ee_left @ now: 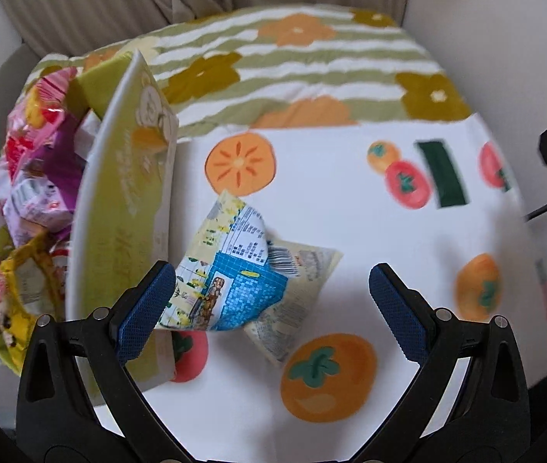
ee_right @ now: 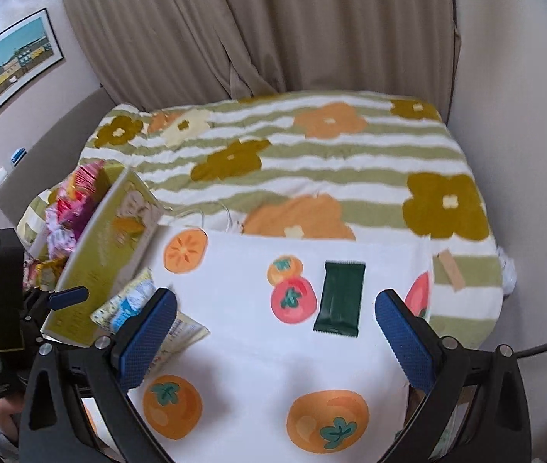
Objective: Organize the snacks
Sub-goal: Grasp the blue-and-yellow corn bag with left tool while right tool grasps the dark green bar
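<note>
The green box point(ee_left: 122, 208) stands open on the fruit-print cloth point(ee_left: 331, 200), with bright snack packets point(ee_left: 38, 162) heaped behind its wall. A yellow-and-blue snack packet point(ee_left: 234, 270) lies just beside the box, between the wide-spread jaws of the left gripper point(ee_left: 272, 308), touching neither pad. The right gripper point(ee_right: 276, 332) also gapes wide and holds nothing; a dark green packet point(ee_right: 339, 298) lies beyond it, well apart from the box.
</note>
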`<state>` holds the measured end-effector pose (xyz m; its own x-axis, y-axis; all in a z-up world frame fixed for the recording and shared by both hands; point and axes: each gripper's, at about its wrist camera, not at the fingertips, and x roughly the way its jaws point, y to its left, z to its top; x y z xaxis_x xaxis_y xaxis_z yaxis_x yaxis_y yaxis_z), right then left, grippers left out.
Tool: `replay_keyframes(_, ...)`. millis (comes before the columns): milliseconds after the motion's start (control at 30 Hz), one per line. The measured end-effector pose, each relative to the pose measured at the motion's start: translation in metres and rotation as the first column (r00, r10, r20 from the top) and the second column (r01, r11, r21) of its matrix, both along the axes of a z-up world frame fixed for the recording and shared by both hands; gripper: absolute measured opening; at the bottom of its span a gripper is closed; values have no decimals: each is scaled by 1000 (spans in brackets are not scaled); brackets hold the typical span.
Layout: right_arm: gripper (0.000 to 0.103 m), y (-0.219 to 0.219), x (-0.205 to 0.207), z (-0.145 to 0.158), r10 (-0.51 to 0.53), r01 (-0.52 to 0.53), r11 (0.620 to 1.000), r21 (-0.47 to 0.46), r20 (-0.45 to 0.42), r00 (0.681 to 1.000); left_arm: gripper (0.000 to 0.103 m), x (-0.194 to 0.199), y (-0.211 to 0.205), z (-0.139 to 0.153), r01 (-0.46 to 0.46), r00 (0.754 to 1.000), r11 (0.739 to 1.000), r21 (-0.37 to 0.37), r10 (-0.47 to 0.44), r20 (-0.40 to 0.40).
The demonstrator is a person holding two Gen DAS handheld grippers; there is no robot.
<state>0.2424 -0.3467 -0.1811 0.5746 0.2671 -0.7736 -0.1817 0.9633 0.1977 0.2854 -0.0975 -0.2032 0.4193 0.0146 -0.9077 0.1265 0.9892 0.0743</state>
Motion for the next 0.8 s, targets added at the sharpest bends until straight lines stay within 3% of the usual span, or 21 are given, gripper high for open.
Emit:
replay_keyframes(67,103,-2,6,-12,-13,13,1000,11,-22,1000,100,1,-1,-7,-32,999,999,36,32,5)
replay_keyframes(233,103,-3,17,-35,-20,21,1000,12,-66,998,100,-15,-2,-7,-115,993,993,-1,115,21)
replay_keyframes(333,103,-2,22,-45,-19,20,1000,10,-82,996,100,-39,7,-10,-214,977,972,-96,215,-3)
replay_keyframes(433,103,0,27,-53,-17,18,1000,15,-93,996,100,-51,11,-26,-272,962,954,-128,270,-33)
replay_keyframes(533,103,2,32,-62,-12,13,1000,15,-109,994,100,-42,16,-45,-321,947,939,-123,316,-59)
replay_keyframes(800,103,3,36,-82,1,-1,1000,-5,-143,990,100,-5,31,-56,-432,900,890,-144,436,-9)
